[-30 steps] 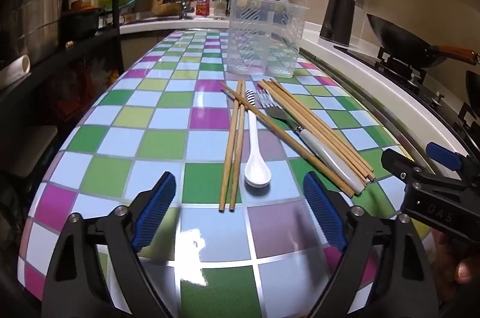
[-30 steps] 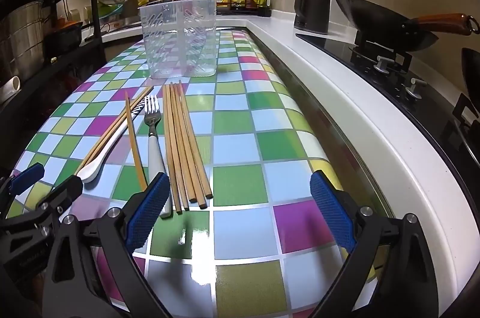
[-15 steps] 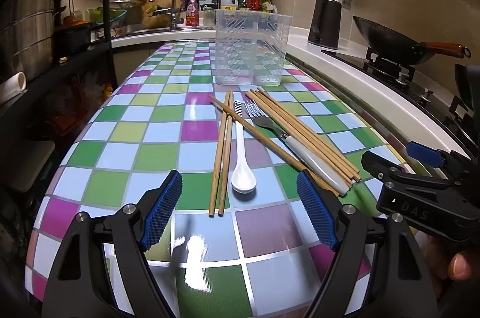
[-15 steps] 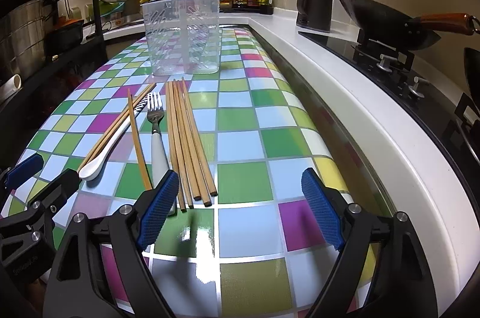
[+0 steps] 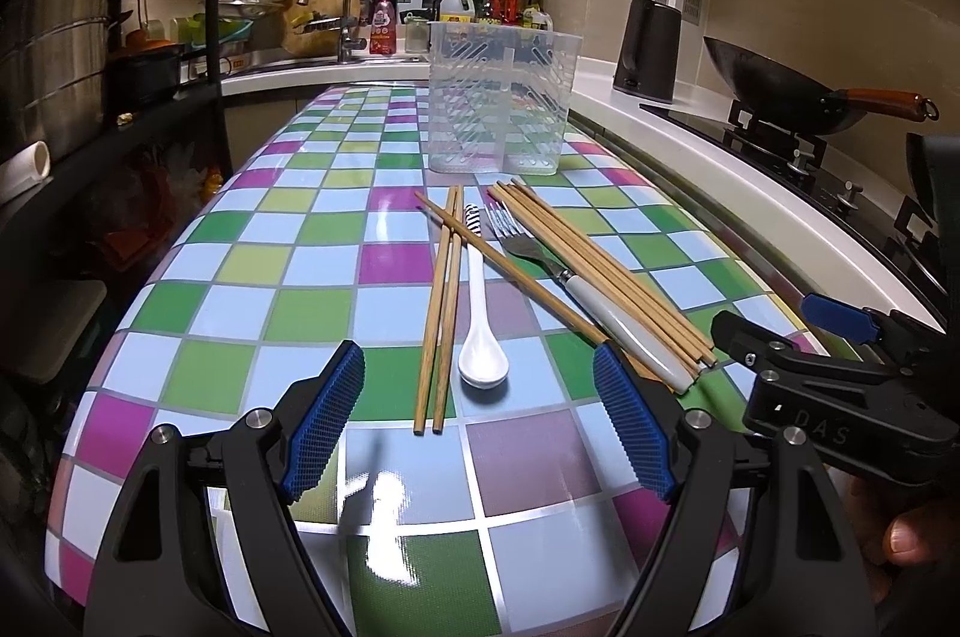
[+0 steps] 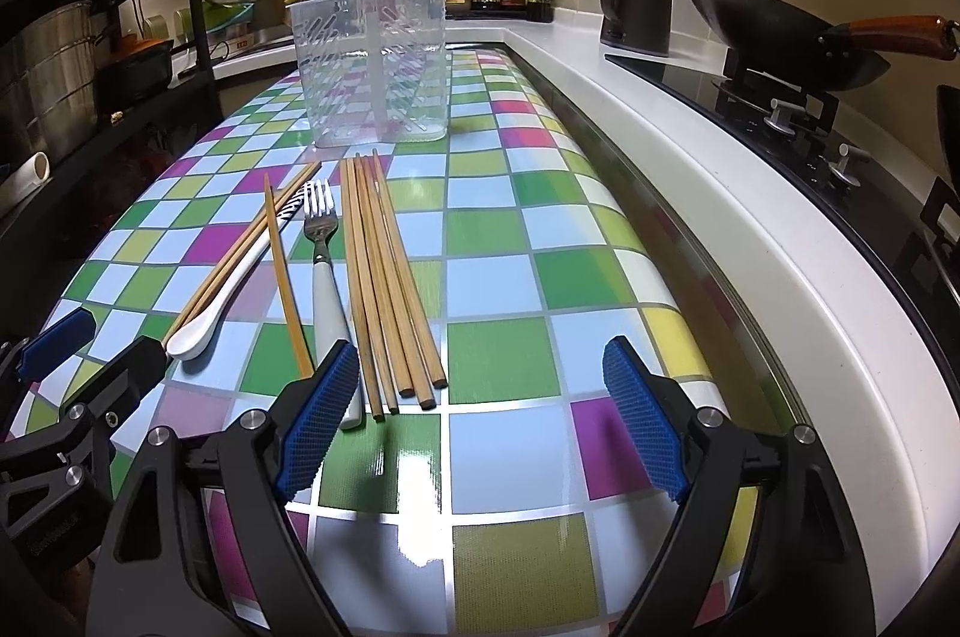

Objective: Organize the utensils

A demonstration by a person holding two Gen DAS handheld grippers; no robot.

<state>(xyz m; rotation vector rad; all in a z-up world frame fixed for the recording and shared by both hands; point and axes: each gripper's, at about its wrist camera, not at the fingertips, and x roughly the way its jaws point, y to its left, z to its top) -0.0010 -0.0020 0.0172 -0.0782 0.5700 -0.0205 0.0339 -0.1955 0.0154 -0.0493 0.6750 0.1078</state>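
On the checkered table lie a white ceramic spoon (image 5: 480,331), a fork with a white handle (image 5: 576,283), a pair of wooden chopsticks (image 5: 441,313), one crossing chopstick (image 5: 510,271) and a bundle of several chopsticks (image 5: 606,265). A clear plastic utensil holder (image 5: 498,96) stands upright behind them. My left gripper (image 5: 480,421) is open and empty, just in front of the spoon and the pair. My right gripper (image 6: 480,427) is open and empty; its left finger is by the fork handle (image 6: 330,313) and the chopstick bundle (image 6: 384,277). The holder (image 6: 372,66) shows there too.
A white counter edge (image 6: 720,193) runs along the table's right side, with a stove, a wok (image 6: 774,30) and a black kettle (image 6: 636,0) beyond. A dark shelf rack with pots (image 5: 60,54) stands at the left. A sink and bottles are at the back.
Both grippers have tilted up and drawn slightly back and higher, so the utensils sit a little farther off. The utensils and holder have not moved. Both grippers stay open.
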